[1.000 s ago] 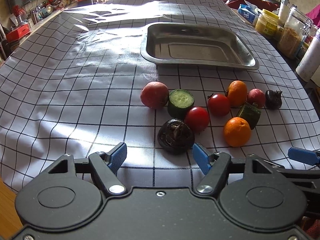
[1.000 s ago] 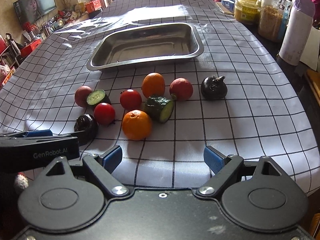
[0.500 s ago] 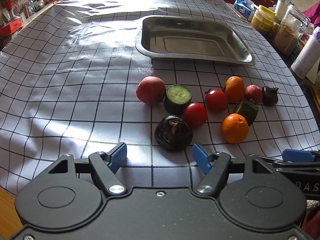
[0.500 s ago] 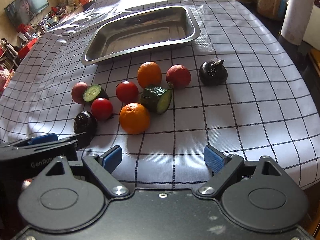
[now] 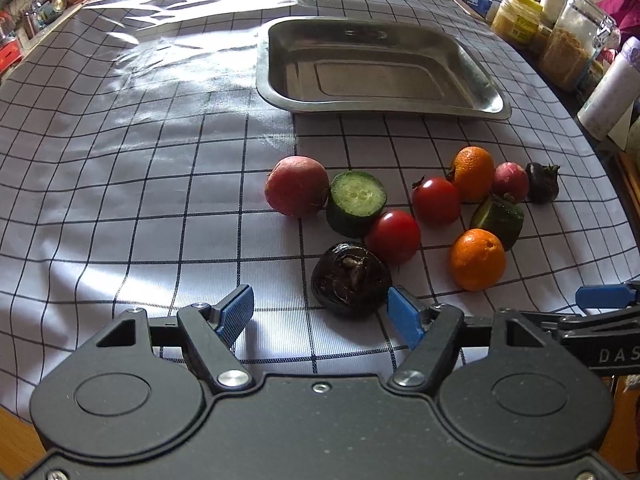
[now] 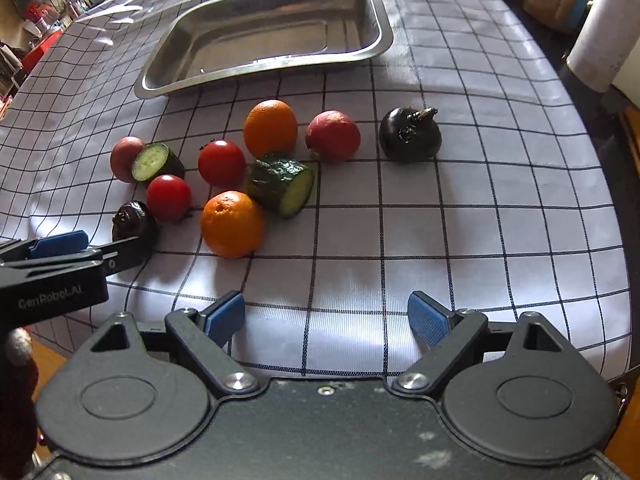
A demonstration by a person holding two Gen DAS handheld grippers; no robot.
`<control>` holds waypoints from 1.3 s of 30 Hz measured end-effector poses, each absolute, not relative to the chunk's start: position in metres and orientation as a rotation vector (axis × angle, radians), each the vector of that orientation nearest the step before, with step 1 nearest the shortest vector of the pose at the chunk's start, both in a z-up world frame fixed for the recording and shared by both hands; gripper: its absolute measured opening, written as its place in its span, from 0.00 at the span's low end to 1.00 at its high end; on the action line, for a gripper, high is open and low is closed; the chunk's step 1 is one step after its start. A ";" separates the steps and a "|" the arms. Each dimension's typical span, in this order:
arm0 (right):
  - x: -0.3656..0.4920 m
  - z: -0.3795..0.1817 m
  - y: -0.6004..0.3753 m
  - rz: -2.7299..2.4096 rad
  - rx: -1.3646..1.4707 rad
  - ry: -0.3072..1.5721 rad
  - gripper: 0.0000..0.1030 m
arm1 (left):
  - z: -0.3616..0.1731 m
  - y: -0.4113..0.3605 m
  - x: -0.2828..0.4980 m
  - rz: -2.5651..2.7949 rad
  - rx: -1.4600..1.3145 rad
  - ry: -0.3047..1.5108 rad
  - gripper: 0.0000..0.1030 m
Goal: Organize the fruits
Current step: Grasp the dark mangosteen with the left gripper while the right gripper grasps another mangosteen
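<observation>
1. So, the bench [image 5: 120, 160] has a white checked cloth over it, and the fruit and veg sit loose in a cluster on the cloth, near the front edge.
2. Left gripper [image 5: 320, 308] points down at the near end of that cluster. Its blue fingers [image 5: 236, 312] are spread wide and opening a bit more, nothing pinched. The dark water chestnut [image 5: 351, 278] sits just ahead of the right-hand finger, close to it, not really between the two.
3. Behind that chestnut: a red tomato [image 5: 394, 236] touching it, then a cucumber chunk [image 5: 356, 202] standing cut face up, right against a pinkish-red round fruit [image 5: 297, 185].
4. Further right there's a second tomato [image 5: 436, 200], two oranges [image 5: 478, 259] [image 5: 473, 174], another cucumber piece [image 6: 282, 182] lying on its side, a smaller red fruit [image 6: 333, 135] and a second dark chestnut [image 6: 410, 134] off on its own.
5. Right gripper [image 6: 326, 318] hovers over bare cloth in front of the near orange, fingers [image 6: 224, 316] wide apart, holding nothing.
6. Steel tray [image 5: 280, 92] sits behind the pile, apart from it, with no fruit inside.
7. Jars and bottles [image 5: 572, 52] line the right side of the bench.
</observation>
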State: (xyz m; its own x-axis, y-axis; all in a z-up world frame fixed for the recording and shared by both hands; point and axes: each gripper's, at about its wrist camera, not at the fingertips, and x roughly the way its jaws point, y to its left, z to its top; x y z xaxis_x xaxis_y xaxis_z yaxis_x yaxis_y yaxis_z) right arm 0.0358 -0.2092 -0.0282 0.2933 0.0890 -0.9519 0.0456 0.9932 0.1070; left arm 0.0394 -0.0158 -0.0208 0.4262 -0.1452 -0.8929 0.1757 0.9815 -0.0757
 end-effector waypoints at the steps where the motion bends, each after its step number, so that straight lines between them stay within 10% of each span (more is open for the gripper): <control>1: 0.039 -0.029 -0.210 0.032 0.126 1.286 0.91 | -0.021 -0.017 0.041 -0.203 0.038 1.117 0.72; 24: 0.059 -0.040 -0.205 0.023 0.125 1.324 0.94 | -0.032 -0.027 0.059 -0.277 0.121 1.193 0.81; 39: 0.045 -0.039 -0.214 0.152 0.061 1.234 0.89 | -0.030 -0.027 0.058 -0.228 0.099 1.178 0.69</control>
State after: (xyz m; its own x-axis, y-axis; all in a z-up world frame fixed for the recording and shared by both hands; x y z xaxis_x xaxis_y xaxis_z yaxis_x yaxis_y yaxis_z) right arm 0.0450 -0.2142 -0.0389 0.3215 0.1485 -0.9352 -0.0827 0.9883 0.1284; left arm 0.0583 -0.0267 -0.0295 0.3630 -0.1248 -0.9234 0.2281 0.9728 -0.0418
